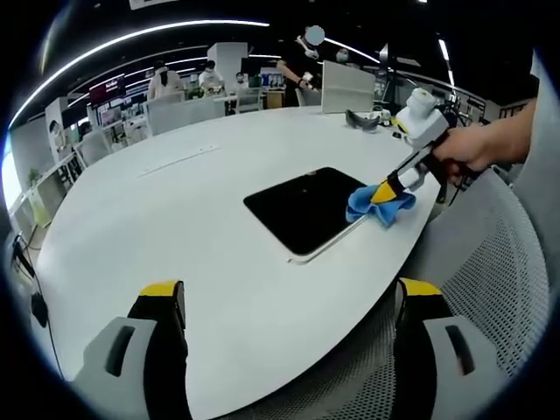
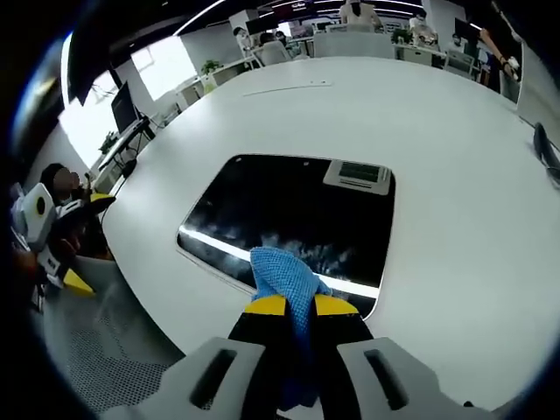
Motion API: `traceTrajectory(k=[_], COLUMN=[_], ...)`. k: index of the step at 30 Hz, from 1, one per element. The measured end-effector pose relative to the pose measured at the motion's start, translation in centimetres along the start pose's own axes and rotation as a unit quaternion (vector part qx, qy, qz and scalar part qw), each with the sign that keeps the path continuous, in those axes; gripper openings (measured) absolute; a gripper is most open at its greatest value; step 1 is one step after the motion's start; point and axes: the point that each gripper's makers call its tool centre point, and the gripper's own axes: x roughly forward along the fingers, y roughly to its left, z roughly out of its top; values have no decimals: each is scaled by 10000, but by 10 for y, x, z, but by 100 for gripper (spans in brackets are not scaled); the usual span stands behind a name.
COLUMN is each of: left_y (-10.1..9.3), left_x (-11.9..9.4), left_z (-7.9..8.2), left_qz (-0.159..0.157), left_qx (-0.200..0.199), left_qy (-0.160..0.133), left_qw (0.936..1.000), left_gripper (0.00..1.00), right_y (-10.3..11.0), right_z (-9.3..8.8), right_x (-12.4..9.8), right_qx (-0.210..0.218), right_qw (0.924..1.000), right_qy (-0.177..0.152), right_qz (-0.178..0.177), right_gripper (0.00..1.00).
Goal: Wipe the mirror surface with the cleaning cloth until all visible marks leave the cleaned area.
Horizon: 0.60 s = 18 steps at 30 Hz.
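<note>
Mirror (image 2: 293, 223) smears show beyond right hand-held gripper (image 2: 299, 304) clamping blue cloth (image 2: 284, 276); left hand-held gripper (image 1: 289, 293) gapes.

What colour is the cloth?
Blue, a waffle-like weave. The cloth shows best in the right gripper view, pinched in the right tongs.

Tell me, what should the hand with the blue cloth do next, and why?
Probably push the cloth forward across the mirror: the right gripper holds it at the near edge, and whitish smears lie just ahead on the glass.
</note>
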Motion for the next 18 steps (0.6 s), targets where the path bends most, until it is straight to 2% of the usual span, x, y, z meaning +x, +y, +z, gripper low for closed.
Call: traceTrajectory(k=[18], left_y=[0], left_x=[0], left_z=[-1], left_qz=[13], left_qx=[-4], left_qy=[25], left_qw=[10000], left_gripper=[99], right_y=[-28], right_z=[-7], right_x=[-12], right_qx=[396], right_qw=[9990], right_qy=[-91], right_qz=[-165], right_gripper=[4])
